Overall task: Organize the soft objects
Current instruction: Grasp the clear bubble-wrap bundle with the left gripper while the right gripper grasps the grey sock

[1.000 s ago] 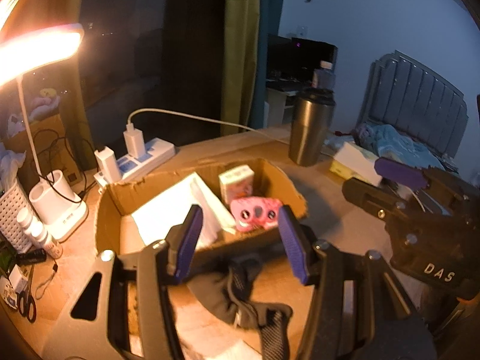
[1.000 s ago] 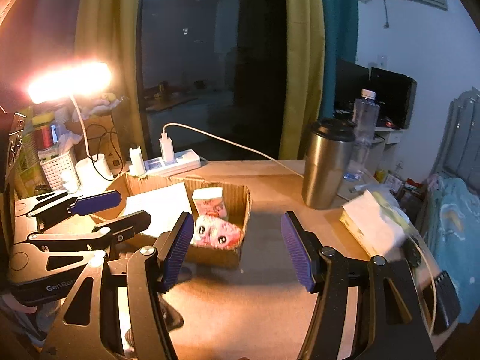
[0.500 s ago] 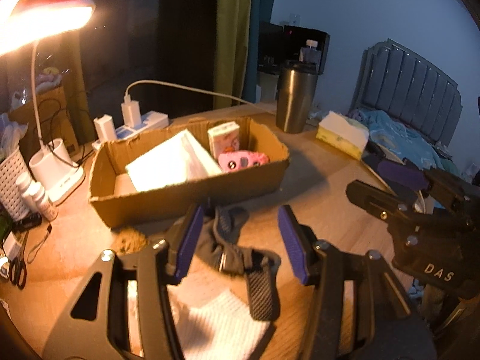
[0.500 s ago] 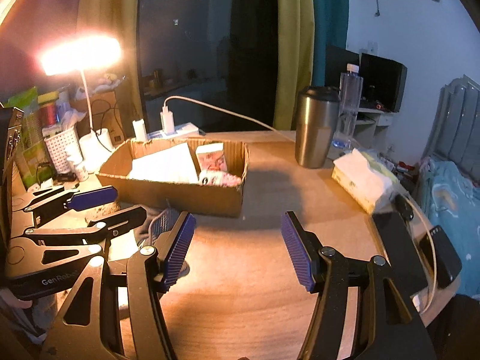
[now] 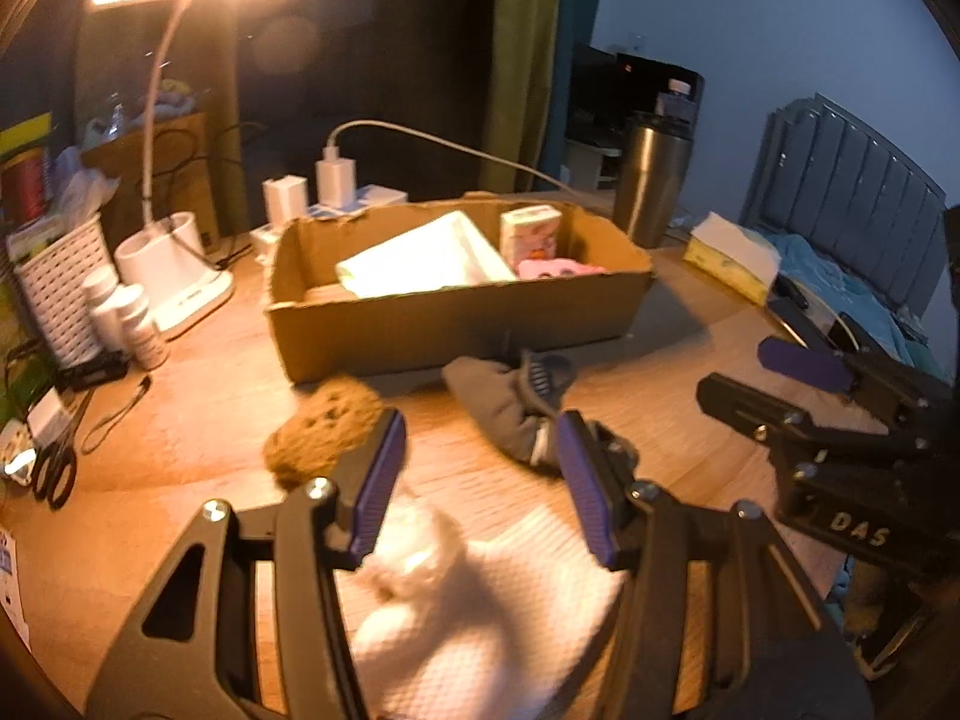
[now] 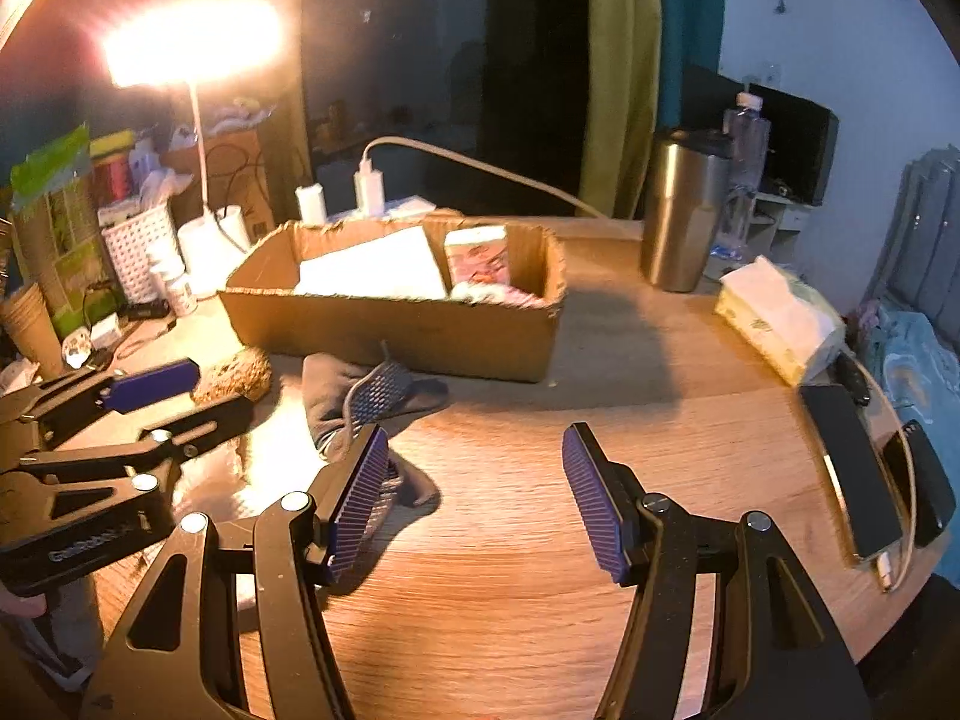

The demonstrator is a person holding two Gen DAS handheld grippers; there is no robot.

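- One cardboard box (image 5: 456, 324), one sponge (image 5: 324, 438), one grey glove (image 5: 504, 402), one white cloth (image 5: 480, 612) on worktop (image 6: 600, 420)
- Left hand-held gripper (image 5: 480, 480) and right hand-held gripper (image 6: 474, 504): both wide, empty

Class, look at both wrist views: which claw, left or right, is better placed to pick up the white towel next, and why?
Probably the left claw. Its open fingers frame the white towel just beneath them, while the right claw is open over bare table beside the grey glove.

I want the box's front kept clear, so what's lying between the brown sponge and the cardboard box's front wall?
Bare tabletop only: the left wrist view shows nothing between the brown sponge and the cardboard box.
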